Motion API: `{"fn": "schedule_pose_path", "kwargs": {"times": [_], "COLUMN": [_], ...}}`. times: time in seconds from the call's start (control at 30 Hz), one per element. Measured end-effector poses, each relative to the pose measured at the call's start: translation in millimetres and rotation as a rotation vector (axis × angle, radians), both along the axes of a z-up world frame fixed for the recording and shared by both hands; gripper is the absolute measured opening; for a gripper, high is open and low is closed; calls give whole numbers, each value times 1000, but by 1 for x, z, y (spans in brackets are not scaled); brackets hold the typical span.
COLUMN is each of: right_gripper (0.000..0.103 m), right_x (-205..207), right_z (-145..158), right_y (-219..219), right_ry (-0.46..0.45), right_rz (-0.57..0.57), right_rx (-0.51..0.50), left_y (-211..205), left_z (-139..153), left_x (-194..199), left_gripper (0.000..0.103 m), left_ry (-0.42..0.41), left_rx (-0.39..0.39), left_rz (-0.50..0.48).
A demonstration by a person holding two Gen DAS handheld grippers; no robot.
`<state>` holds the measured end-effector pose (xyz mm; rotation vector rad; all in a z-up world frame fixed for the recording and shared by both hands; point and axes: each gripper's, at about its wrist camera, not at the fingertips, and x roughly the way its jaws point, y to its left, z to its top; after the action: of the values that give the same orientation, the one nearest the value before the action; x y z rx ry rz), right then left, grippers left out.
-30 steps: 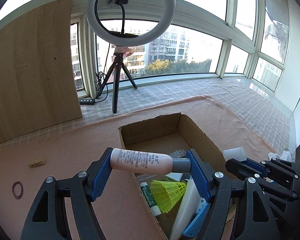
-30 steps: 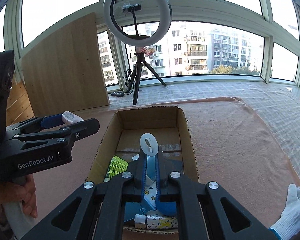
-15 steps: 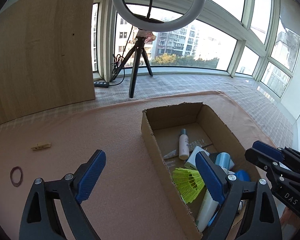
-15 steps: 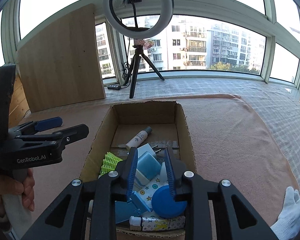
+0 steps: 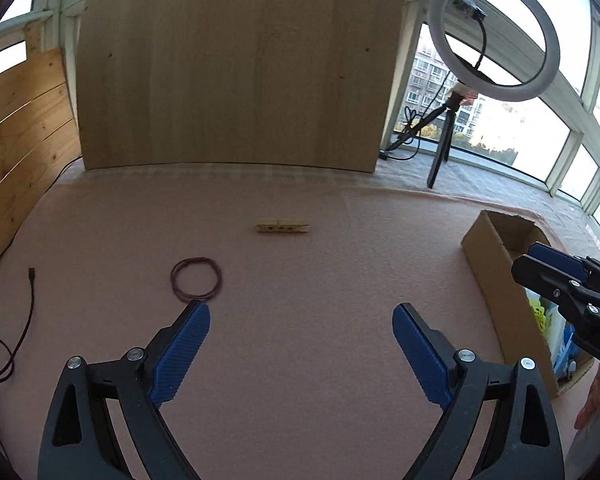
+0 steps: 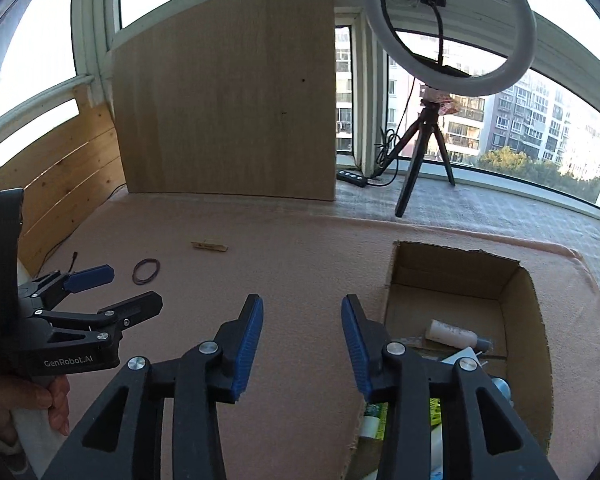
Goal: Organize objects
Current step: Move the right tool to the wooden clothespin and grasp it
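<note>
My left gripper (image 5: 300, 312) hangs open and empty over the pink cloth. A dark rubber band (image 5: 173, 280) lies just beyond its left fingertip, and a wooden clothespin (image 5: 282, 227) lies farther out. The cardboard box (image 5: 496, 280) stands at the right, and my right gripper (image 5: 527, 259) reaches in over it. In the right wrist view my right gripper (image 6: 302, 302) is over the cloth left of the box (image 6: 452, 276). Its jaws are opening with nothing between them. A pale pink bottle (image 6: 452, 332) lies inside the box. My left gripper (image 6: 132, 287) sits near the rubber band (image 6: 135, 272) and clothespin (image 6: 209, 245).
A large wooden board (image 5: 236, 64) leans against the window at the back. To its right a ring light on a tripod (image 6: 416, 160) stands beside a power strip (image 6: 352, 176). A thin black cable (image 5: 30, 292) trails along the cloth's left edge. A person's hand (image 6: 56, 404) grips the left handle.
The left gripper let the pink bottle go into the box, then swung left over the cloth. The right gripper opened, released the blue item in the box and also swung left.
</note>
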<state>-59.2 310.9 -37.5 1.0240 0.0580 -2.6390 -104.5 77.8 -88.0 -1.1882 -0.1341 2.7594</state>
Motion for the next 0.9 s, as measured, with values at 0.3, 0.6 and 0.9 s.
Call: {"fn": "schedule_pose_path", "kwargs": {"times": [0.3,0.6,0.9], "right_gripper": [57,60,11], "right_x": [-69,-159,-153], "right_z": [-55,-112,-109], "right_y": [-128,-164,-186], "right_ry": [-118,-174,-172], "right_rz": [226,261,362], "right_rx": [85,184,215], "left_y": [-145,-213,-180], "left_z": [-17,-44,-48], "left_x": [27,45,21], "left_gripper": [95,95,95], "left_ry": [-38,-95,-141], "left_rx": [4,31,-30], "left_rz": [220,303,279]}}
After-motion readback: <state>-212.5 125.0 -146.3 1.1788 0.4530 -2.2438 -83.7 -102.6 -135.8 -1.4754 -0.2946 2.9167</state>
